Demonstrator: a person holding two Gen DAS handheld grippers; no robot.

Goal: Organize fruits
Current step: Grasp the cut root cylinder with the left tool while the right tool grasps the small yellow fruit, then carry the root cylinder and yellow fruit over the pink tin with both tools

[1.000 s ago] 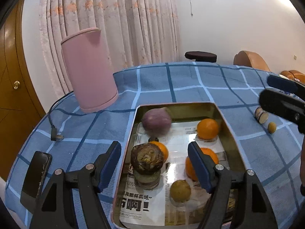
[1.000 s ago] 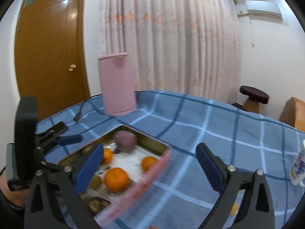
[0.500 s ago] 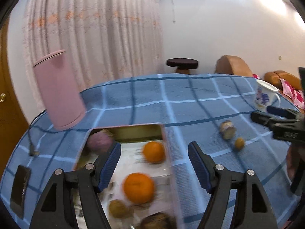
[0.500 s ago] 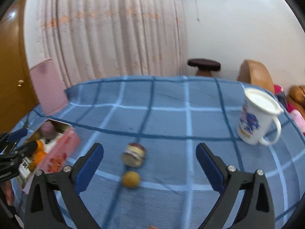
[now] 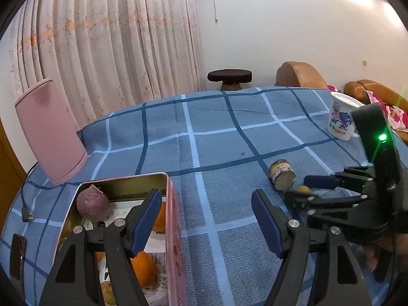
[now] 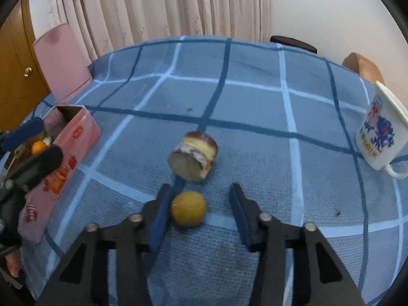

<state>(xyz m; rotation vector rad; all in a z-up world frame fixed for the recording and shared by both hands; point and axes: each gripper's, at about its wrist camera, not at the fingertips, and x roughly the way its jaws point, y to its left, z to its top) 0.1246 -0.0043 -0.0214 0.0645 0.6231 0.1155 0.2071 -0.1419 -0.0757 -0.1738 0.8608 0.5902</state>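
Although the right gripper (image 6: 199, 215) straddles the small yellow fruit (image 6: 188, 211), its fingers are spread; the left pad sits just beside the fruit, the right pad stands apart, and contact on the near side cannot be confirmed. From the left wrist view that fruit is mostly hidden behind the right gripper's fingers. The left gripper (image 5: 206, 223) hangs with fingers spread and nothing between them, over the edge of the pink tin (image 5: 176, 229). The tin's contents are partly cut off: a purple fruit (image 5: 93, 205) and oranges (image 5: 144, 269) show, the rest is masked by the gripper frame. A cut fruit piece (image 6: 193, 156) lies on its side just beyond the yellow fruit. All rest on a blue checked tablecloth (image 5: 216, 137). A pink cylinder (image 5: 49, 132) and a printed mug (image 6: 380, 140) stand well apart. Behind are pale curtains (image 5: 114, 38), a dark stool (image 5: 229, 76) and a wooden door (image 6: 15, 81).
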